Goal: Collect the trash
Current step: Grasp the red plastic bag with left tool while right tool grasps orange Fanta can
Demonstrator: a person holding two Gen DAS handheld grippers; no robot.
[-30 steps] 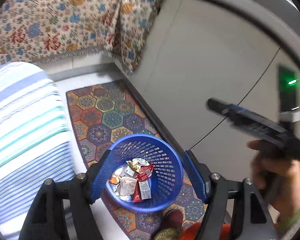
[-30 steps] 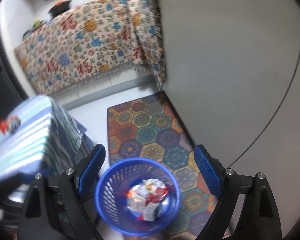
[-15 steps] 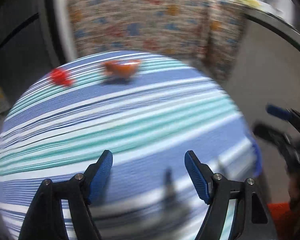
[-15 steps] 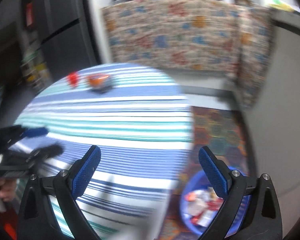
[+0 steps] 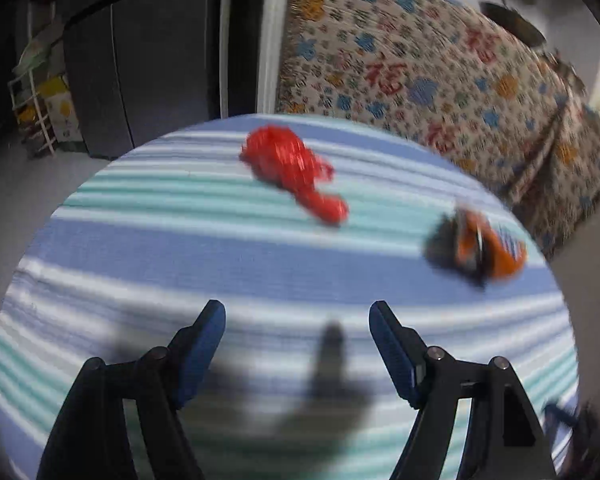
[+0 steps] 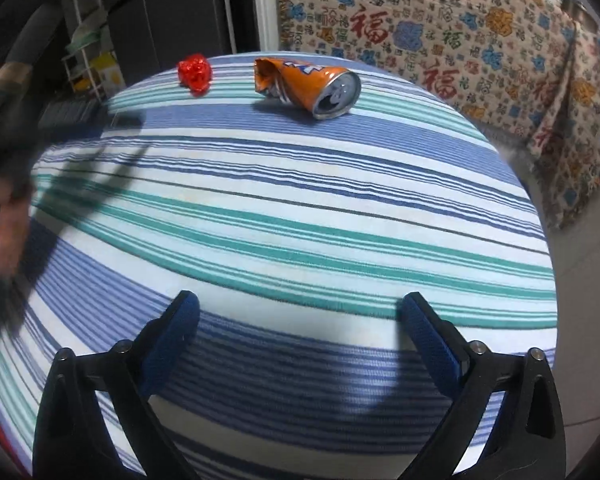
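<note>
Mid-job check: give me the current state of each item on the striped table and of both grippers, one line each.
Orange can: crushed, lying on its side, untouched.
Red wrapper: crumpled, loose on the cloth left of the can, untouched.
Striped tablecloth: spread flat over the table.
Left gripper: open, nothing between its jaws.
Right gripper: jaws have just been opening, now wide, nothing between them.

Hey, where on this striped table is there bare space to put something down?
Nearly all the striped tablecloth is bare, from the near edge by the right gripper up to the far side. Only the far edge is taken: a red foil wad and a crushed orange can, apart from each other.
</note>
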